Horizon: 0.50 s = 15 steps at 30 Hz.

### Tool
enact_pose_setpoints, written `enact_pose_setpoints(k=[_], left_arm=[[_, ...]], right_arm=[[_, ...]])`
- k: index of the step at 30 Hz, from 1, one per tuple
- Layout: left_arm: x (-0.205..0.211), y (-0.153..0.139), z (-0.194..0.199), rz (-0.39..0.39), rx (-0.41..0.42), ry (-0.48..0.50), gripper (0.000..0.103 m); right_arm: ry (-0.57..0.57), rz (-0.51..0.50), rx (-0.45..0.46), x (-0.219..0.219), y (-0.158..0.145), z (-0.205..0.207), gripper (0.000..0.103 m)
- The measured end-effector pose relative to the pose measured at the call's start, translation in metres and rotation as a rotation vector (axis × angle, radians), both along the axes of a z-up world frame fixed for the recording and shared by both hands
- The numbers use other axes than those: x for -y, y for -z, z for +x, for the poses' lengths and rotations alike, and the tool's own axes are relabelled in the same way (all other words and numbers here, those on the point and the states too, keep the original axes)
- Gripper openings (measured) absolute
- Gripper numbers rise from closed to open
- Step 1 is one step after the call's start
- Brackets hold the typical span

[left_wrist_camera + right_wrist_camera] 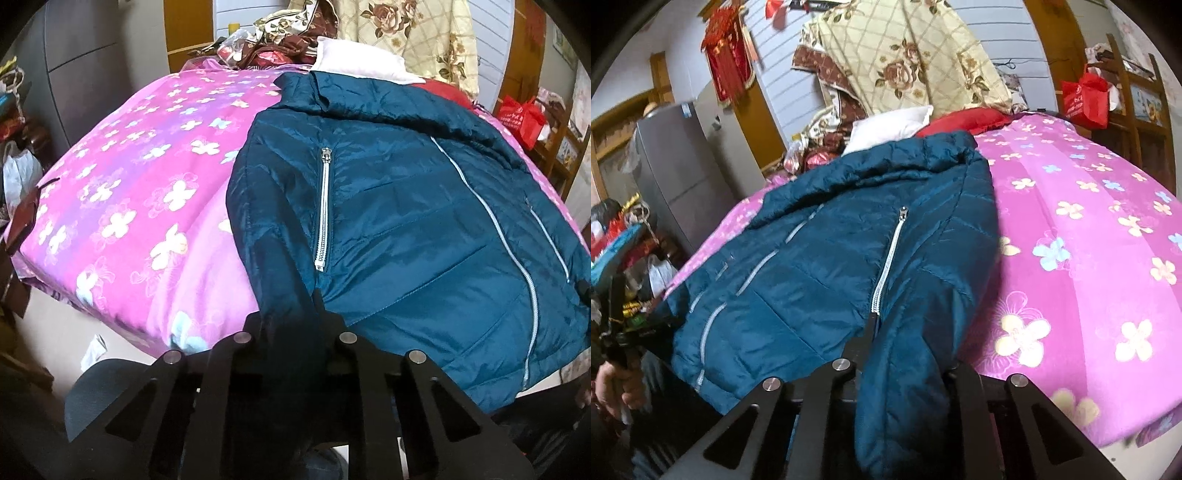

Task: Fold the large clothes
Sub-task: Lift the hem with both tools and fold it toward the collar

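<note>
While low at the near bed edge, left gripper (291, 321) and right gripper (905, 350) each clamped on a fold of the teal jacket (406, 206), spread front-up on the pink floral quilt (122, 192). Fingertips buried in fabric. Bare hand (617, 384) visible only from right wrist.

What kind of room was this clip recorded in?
Most likely a lived-in home bedroom: a teal jacket lies on a bed with a pink flowered quilt, a white pillow sits at its head, and a grey refrigerator stands nearby.
</note>
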<state>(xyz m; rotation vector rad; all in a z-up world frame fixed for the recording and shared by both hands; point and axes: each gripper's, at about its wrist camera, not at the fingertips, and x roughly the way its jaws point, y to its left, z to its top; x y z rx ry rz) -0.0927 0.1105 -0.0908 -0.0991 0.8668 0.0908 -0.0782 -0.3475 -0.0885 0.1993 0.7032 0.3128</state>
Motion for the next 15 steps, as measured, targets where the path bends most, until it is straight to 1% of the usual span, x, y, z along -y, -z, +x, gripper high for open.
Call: enact_pose_setpoints(k=[6, 11, 15], left_arm=[[-0.016, -0.014, -0.017, -0.05, 0.031, 0.017, 0.009], [-0.023, -0.036, -0.039, -0.074, 0.082, 0.066, 0.009], [-0.028, -0.051, -0.057, -0.112, 0.115, 0.087, 0.009]], right_arm=[[0.011, 0.053, 0.021, 0.001, -0.011, -0.019, 0.012], [0.023, 0.1, 0.068, 0.008, -0.035, -0.044, 0.011], [0.02, 0.104, 0.101, 0.013, -0.054, -0.058, 0.011]])
